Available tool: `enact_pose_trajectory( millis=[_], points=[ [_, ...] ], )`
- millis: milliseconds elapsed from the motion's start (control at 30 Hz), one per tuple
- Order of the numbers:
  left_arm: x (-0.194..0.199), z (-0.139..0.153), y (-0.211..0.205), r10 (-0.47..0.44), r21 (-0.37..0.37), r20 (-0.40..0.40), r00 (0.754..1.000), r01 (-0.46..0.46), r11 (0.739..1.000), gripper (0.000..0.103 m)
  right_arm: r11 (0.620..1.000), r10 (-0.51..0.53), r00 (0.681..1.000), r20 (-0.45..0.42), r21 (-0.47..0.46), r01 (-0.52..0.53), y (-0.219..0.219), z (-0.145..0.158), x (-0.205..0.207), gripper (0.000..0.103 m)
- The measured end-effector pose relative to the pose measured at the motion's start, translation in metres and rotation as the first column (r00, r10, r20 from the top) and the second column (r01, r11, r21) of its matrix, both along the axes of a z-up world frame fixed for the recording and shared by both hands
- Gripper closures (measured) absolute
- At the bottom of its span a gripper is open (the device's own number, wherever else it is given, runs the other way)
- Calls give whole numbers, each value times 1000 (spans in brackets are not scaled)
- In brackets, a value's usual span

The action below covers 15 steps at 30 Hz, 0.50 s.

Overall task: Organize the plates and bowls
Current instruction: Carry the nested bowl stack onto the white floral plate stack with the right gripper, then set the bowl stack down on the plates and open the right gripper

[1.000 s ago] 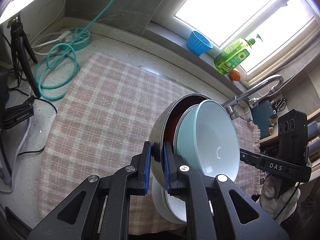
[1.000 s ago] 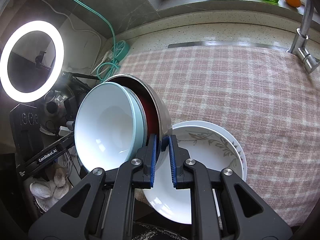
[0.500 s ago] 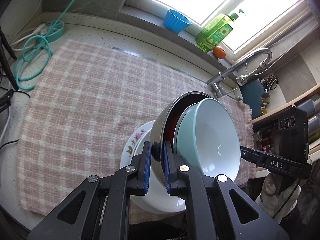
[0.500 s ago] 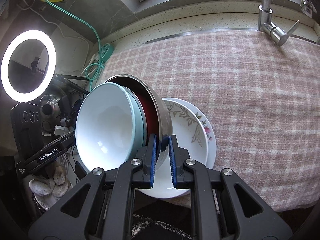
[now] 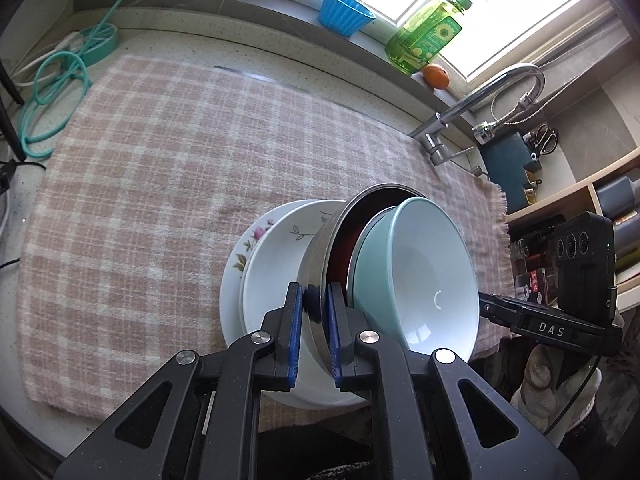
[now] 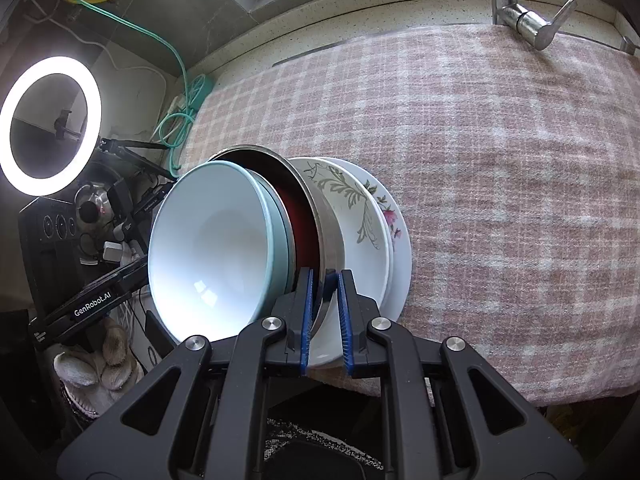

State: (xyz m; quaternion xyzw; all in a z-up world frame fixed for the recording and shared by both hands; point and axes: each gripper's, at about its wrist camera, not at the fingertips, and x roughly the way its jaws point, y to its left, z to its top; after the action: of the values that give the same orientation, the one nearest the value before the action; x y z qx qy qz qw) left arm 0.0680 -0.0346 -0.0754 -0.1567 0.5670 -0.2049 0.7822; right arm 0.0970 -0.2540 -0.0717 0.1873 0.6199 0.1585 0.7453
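The left tool points steeply downward, its blue pads closed on the rim of the steel bowl. The right tool points steeply downward too, clamped on the opposite rim of the same bowl. A gloved hand grips the right tool's body; another gloved hand grips the left tool's.

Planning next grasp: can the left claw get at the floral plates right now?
Probably not: the left claw is shut on the steel bowl rim, and that nested bowl stack hangs over the floral plates, covering much of them.
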Motion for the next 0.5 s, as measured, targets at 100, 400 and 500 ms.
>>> enact_pose_trajectory(
  millis=[100, 400, 500],
  points=[
    [-1, -4, -1, -1, 5, -6, 1000, 1, 1000, 93, 1000, 0, 1000, -6, -3, 0, 0, -3, -1, 90],
    [-4, -8, -5, -1, 12, -14, 1000, 2, 1000, 93, 1000, -3, 1000, -13, -5, 3, -1, -6, -3, 90],
    [-3, -9, -4, -1, 19, -16, 1000, 1, 1000, 93, 1000, -3, 1000, -12, -6, 3, -1, -6, -3, 90]
  ],
)
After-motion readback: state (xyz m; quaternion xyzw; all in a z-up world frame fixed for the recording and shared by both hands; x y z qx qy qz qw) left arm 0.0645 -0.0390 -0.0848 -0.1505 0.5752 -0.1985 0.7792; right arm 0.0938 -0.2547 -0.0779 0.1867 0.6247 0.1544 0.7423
